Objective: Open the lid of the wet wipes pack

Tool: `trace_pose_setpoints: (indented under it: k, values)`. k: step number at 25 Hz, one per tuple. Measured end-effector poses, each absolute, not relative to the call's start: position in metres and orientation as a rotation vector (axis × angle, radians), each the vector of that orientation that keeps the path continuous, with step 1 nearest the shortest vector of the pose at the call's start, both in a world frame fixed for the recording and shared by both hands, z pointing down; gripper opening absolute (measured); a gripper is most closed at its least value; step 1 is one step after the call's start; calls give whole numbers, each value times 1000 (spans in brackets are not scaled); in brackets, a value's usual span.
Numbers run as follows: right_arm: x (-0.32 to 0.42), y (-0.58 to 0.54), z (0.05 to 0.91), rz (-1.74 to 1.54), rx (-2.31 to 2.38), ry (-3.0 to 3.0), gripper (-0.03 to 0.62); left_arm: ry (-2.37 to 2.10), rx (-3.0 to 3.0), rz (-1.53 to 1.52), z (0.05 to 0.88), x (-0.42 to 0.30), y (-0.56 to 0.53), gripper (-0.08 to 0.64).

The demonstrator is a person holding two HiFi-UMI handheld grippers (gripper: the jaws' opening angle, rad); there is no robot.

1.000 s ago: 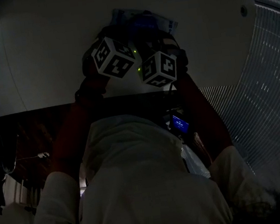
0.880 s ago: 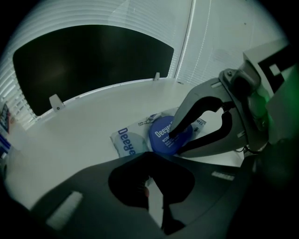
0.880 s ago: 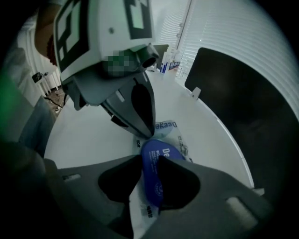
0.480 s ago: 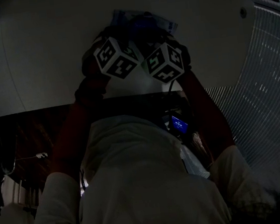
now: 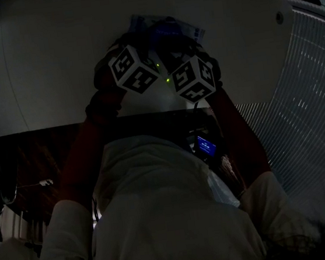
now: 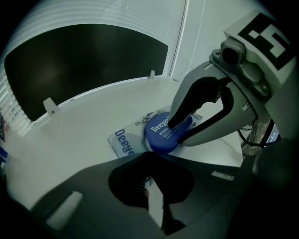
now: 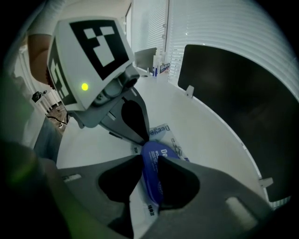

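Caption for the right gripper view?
Right hand-held gripper closing on the blue lid of the wipes pack on a white table.

One person (image 5: 173,213), seen from above. Two hand-held grippers: one left gripper (image 6: 150,163) and one right gripper (image 7: 150,161). Two marker cubes, one (image 5: 134,69) at 9 o'clock and one (image 5: 193,79) at 3 o'clock of the pair. Two green lights (image 5: 157,66) between them. One white table (image 6: 84,135). One wet wipes pack (image 6: 122,144) with one blue lid (image 6: 161,135). Two small white clips on the table's rim, at 10 o'clock (image 6: 51,106) and 12 o'clock (image 6: 152,73) of the pack. One lit screen (image 5: 207,144).
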State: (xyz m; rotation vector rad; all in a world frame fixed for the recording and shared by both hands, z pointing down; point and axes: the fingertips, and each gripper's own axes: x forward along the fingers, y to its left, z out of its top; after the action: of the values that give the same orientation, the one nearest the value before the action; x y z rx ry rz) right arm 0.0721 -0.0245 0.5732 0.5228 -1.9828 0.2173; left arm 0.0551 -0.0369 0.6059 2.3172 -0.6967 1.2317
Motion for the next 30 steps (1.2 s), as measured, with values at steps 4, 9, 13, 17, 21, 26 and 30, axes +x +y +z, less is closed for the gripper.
trace_pose_setpoints:
  k: [4,9,13,17,21,26,30]
  values:
    - [72,-29,563,171,532,-1989,106,-700,2321,1227,606,55,-37,3]
    - [73,-42,543,155,581,-2018,106,-686,2314,1216,606,54,-36,3]
    - [73,-63,528,99,634,-2034,98,-683,2311,1214,607,55,-36,3]
    - [72,-85,521,43,666,-2038,80,-682,2302,1212,608,54,-36,3]
    - [78,-111,526,-23,695,-2010,80,-683,2294,1210,608,52,-35,3]
    - [88,-136,543,-66,720,-1974,80,-687,2287,1190,608,51,-35,3]
    - [91,-143,561,-55,718,-1960,80,-694,2286,1191,608,49,-34,3]
